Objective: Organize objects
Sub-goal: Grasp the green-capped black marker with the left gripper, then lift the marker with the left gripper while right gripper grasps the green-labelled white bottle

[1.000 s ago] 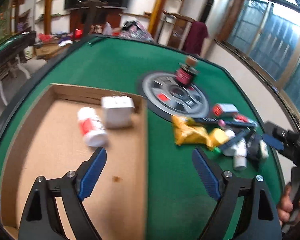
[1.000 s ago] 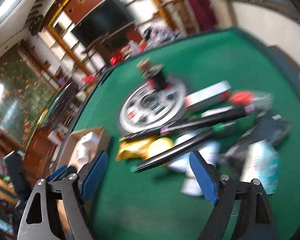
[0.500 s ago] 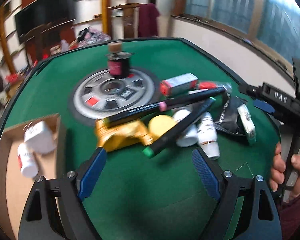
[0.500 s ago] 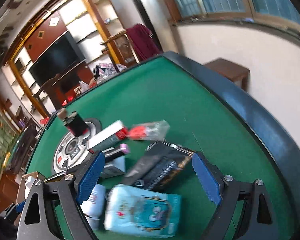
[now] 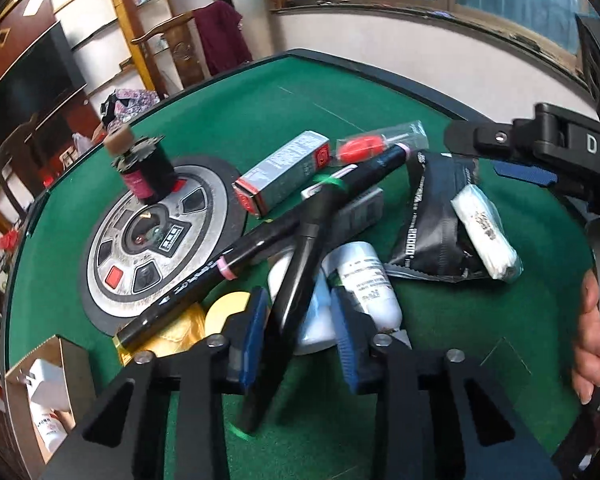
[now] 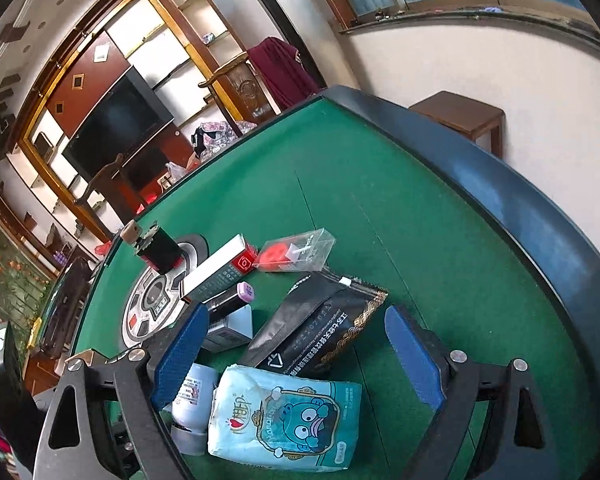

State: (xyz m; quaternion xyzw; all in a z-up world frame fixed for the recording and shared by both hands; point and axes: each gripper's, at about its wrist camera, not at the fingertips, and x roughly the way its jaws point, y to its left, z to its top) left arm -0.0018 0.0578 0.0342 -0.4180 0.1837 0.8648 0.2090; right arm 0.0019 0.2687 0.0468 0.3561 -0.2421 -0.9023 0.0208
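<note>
Beyond the far edge of the worktop (image 6: 380, 184), a dark television (image 6: 120, 124) hangs among wooden shelves, a maroon garment (image 6: 288, 68) drapes a chair, and a brown stool (image 6: 460, 116) stands by the wall.

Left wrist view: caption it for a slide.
Left gripper closing on a black marker in the clutter on the green table.

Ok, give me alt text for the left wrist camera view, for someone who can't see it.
The left tool is closing its blue jaws around a black marker atop a pile of clutter on a green table. Around it lie another black marker, a white bottle, a black pouch and a red-ended box. A cardboard box sits at lower left.
</note>
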